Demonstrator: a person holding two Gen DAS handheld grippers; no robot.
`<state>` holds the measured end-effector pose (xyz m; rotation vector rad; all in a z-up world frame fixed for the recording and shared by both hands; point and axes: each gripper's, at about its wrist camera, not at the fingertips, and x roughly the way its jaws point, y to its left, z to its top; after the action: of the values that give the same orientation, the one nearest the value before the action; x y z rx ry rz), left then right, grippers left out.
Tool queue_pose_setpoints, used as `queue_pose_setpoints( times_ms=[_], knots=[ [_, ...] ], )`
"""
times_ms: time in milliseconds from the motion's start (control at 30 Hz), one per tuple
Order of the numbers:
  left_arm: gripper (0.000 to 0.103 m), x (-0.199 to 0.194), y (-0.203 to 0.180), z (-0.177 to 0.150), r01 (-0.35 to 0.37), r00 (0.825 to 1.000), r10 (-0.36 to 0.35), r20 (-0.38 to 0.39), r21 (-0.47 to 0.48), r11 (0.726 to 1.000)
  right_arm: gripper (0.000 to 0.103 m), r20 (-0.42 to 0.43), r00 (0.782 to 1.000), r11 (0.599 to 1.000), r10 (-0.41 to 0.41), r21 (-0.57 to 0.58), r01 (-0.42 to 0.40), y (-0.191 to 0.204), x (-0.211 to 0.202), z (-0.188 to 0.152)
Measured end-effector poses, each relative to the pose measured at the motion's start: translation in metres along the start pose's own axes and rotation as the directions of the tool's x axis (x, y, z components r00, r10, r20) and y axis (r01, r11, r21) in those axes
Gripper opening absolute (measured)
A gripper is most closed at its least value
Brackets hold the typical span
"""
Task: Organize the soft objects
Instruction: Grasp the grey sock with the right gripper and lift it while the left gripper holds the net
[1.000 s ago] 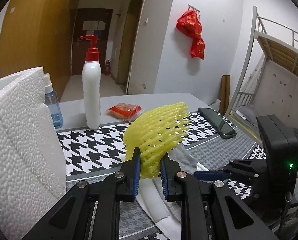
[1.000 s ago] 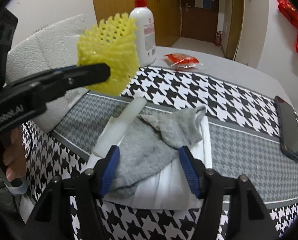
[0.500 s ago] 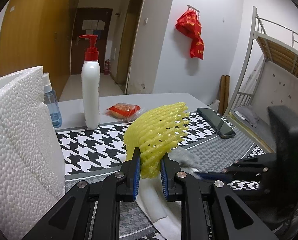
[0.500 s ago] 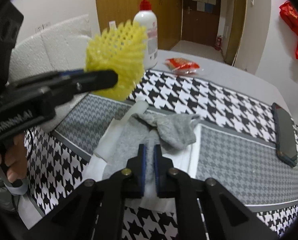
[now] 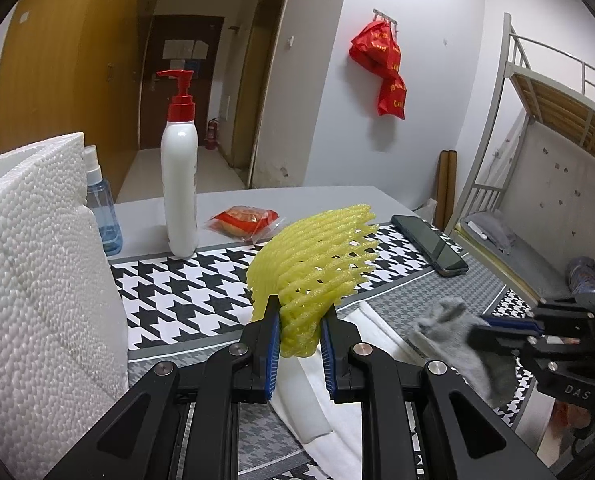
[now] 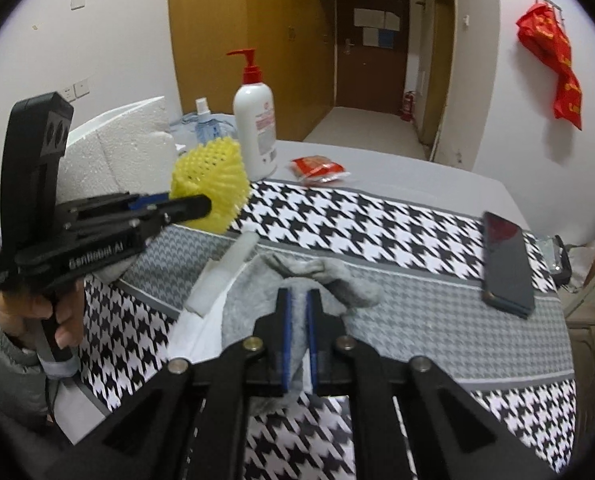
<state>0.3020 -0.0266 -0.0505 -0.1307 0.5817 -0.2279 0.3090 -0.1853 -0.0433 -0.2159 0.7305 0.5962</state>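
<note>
The left gripper [image 5: 299, 344] clamps a yellow foam net [image 5: 317, 258] above the table [image 6: 437, 184] while the right gripper [image 6: 297, 334] pinches a grey sock [image 6: 329, 276], whose loose, dangling end could snag the white foam strip [image 6: 233, 264] beside it.

The left tool [image 5: 299, 330] points forward and slightly downward, its two black fingers with blue pads [image 5: 274, 354] drawn close together, pinching the lower edge of a yellow foam net [image 5: 313, 270]. From the right wrist view, a bare hand [image 6: 37, 314] in a grey padded sleeve [image 6: 1, 364] wraps the left tool's handle at the lower left. The right tool [image 6: 297, 312] tilts more steeply downward, its blue pads nearly meeting, clamped on a fold of a grey sock [image 6: 329, 280]. The left wrist view shows the right tool entering from the right edge, somewhat blurred.
</note>
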Motion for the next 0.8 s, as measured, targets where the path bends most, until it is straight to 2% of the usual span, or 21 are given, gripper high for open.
queue_pose_setpoints(
  times_ms=[267, 433, 500, 567, 600, 800],
  knots=[
    [0.019, 0.000, -0.002, 0.000, 0.003, 1.000, -0.003, -0.001, 0.009, 1.000, 0.010, -0.053, 0.998, 0.998, -0.044, 0.043, 0.046, -0.012, -0.006, -0.030],
    [0.019, 0.000, -0.002, 0.000, -0.002, 1.000, 0.002, -0.002, 0.010, 1.000, 0.010, -0.107, 0.992, 0.997, -0.060, 0.047, 0.065, -0.019, 0.004, -0.045],
    [0.019, 0.001, -0.002, -0.001, -0.004, 1.000, 0.004, -0.003, 0.014, 1.000, 0.020, -0.115, 0.990, 0.995, -0.086, 0.038, 0.091, -0.021, 0.007, -0.046],
    [0.019, 0.001, -0.003, -0.001, -0.007, 1.000, 0.007, -0.005, 0.014, 1.000, 0.052, -0.113, 0.988, 0.994, -0.101, 0.024, 0.104, -0.022, 0.010, -0.045],
    [0.019, 0.002, -0.002, -0.001, -0.007, 1.000, 0.007, -0.006, 0.013, 1.000, 0.055, -0.107, 0.990, 0.995, -0.095, 0.017, 0.097, -0.022, 0.010, -0.045],
    [0.019, 0.003, -0.002, -0.001, -0.009, 1.000, 0.009, -0.010, 0.016, 1.000, 0.056, -0.114, 0.990, 0.996, -0.086, -0.020, 0.084, -0.024, 0.023, -0.039]
  ],
)
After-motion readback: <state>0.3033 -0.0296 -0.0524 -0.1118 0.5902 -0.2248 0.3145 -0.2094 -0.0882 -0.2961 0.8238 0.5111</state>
